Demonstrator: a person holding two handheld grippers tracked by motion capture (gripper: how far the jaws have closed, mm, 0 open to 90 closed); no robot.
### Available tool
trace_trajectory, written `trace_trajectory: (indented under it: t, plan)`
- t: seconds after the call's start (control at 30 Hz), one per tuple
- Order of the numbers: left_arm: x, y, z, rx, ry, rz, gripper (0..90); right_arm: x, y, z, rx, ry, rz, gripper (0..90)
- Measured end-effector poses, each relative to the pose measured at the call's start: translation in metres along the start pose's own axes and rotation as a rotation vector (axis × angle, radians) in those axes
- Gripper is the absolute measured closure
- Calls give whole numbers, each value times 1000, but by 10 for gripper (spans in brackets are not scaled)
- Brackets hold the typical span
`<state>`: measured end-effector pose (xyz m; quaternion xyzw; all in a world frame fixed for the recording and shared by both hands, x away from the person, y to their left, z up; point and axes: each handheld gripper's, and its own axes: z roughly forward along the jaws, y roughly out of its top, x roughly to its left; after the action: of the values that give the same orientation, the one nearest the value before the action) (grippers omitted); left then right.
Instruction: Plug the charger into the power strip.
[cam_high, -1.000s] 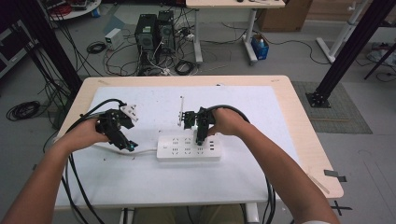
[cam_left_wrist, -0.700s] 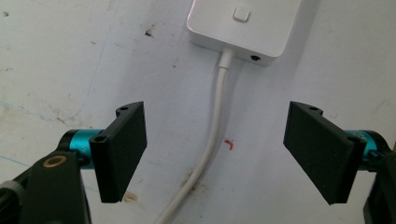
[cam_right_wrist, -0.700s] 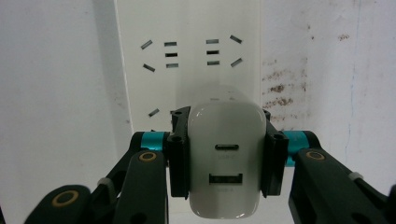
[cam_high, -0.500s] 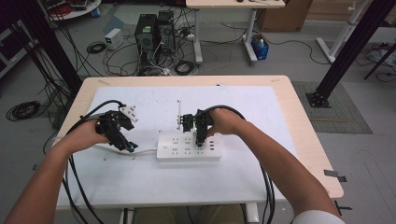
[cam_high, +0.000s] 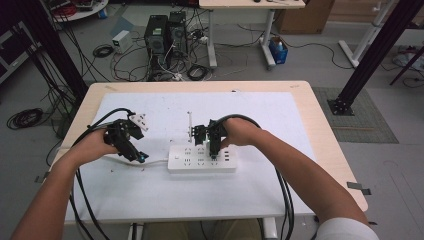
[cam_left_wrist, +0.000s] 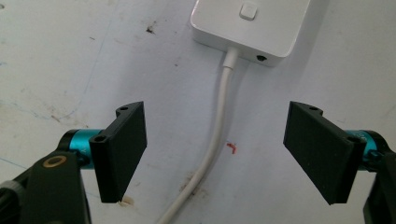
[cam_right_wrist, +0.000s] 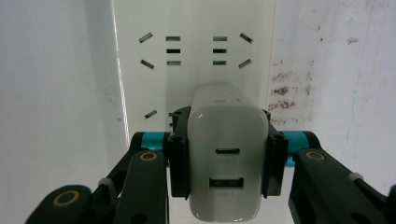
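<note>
- On the stained white table top, my left gripper gapes wide around the cord at 9 o'clock.
- My right gripper clamps a white charger over the power strip.
- Beyond, at 12 o'clock, computer towers and cables cover the floor.

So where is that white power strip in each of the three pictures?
High view: the power strip lies at the table's middle, between the two hands.
Left gripper view: its switch end sits at the top, its white cord running down between the open jaws.
Right gripper view: its socket face fills the upper middle, behind the white charger the right hand-held gripper grips.
Shared landmark: the strip's white body.
</note>
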<state>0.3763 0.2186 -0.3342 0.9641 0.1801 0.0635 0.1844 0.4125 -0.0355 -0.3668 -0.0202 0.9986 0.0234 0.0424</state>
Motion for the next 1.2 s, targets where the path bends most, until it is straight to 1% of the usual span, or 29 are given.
trace_trajectory:
  t: [0.07, 0.1, 0.13, 0.17, 0.2, 0.23, 0.3, 0.37, 0.47, 0.53, 0.57, 0.6, 0.63, 0.67, 0.7, 0.73, 0.77, 0.8, 0.87, 0.9, 0.93, 0.97, 1.0, 1.03, 1.07, 1.1, 1.13, 1.17, 1.2]
  plan:
    - [0, 1, 0, -4, 0, 7, 216, -2, 1, 0, 14, 18, 15, 629]
    - [0, 1, 0, -8, 0, 1, 216, -6, 2, 1, 6, 35, 15, 629]
    - [0, 2, 0, -21, 1, -7, 216, -10, 1, 1, 6, 58, 25, 629]
    - [0, 2, 0, -20, -1, -9, 216, -14, 0, 1, 7, 86, 52, 629]
    - [1, 3, 1, -20, 0, -6, 216, -15, 1, 2, 13, 98, 60, 628]
    - [0, 3, 1, -19, 1, -5, 216, -16, 2, 2, 11, 98, 41, 628]
    - [0, 3, 2, -13, -6, -5, 216, -14, 2, 3, 17, 89, 48, 628]
    - [0, 3, 3, -5, -6, 2, 216, -13, 1, 4, 2, 74, 26, 628]
    - [2, 3, 2, -8, -5, 6, 216, -8, 3, 4, 17, 55, 20, 628]
    - [2, 3, 2, -15, -4, 3, 216, -5, 3, 4, 25, 34, 10, 628]
    - [1, 3, 2, -16, -4, 2, 216, -1, 5, 4, 36, 10, -9, 627]
    - [2, 3, 2, -12, -6, 9, 216, 2, 6, 5, 46, -8, -13, 627]
    - [2, 3, 3, -15, -5, 3, 216, 2, 5, 5, 39, -10, -6, 627]
    - [2, 3, 3, -20, -5, -2, 216, 0, 3, 5, 24, 2, -2, 627]
    - [2, 3, 3, -20, -7, -3, 216, -4, 2, 5, 18, 28, 16, 627]
    - [1, 3, 3, -19, -6, -3, 216, -10, 1, 6, 0, 55, 24, 627]
    - [2, 3, 2, -12, -5, 8, 216, -12, 0, 6, -3, 74, 41, 627]
    - [1, 3, 3, -20, -6, 4, 216, -13, 0, 7, -11, 77, 33, 627]
    - [0, 3, 3, -18, -5, -2, 216, -13, 0, 7, -12, 74, 29, 627]
    - [0, 3, 3, -22, -3, -5, 216, -7, 0, 8, -6, 49, 29, 627]
    - [1, 2, 2, -10, -5, 2, 216, -4, 1, 9, -7, 23, 9, 627]
    - [2, 2, 3, -10, -6, 3, 216, -2, 0, 9, 1, 19, 26, 626]
    - [1, 2, 4, -18, -7, -9, 216, -2, 0, 9, 1, 19, 26, 626]
    - [2, 2, 3, -8, -7, 1, 216, -2, 1, 9, -3, 11, 9, 624]
    - [2, 2, 4, -16, -10, -12, 216, -2, 2, 9, 8, 12, 12, 621]
    - [3, 2, 4, -19, -8, -14, 216, -3, 2, 8, 5, 24, 30, 526]
    - [3, 2, 4, -23, -10, -15, 216, -3, 2, 8, 5, 24, 30, 526]
    - [4, 2, 4, -23, -10, -16, 216, -6, 0, 6, -22, 45, 61, 409]
    - [4, 2, 4, -21, -9, -17, 216, -7, -2, 2, -54, 31, 93, 345]
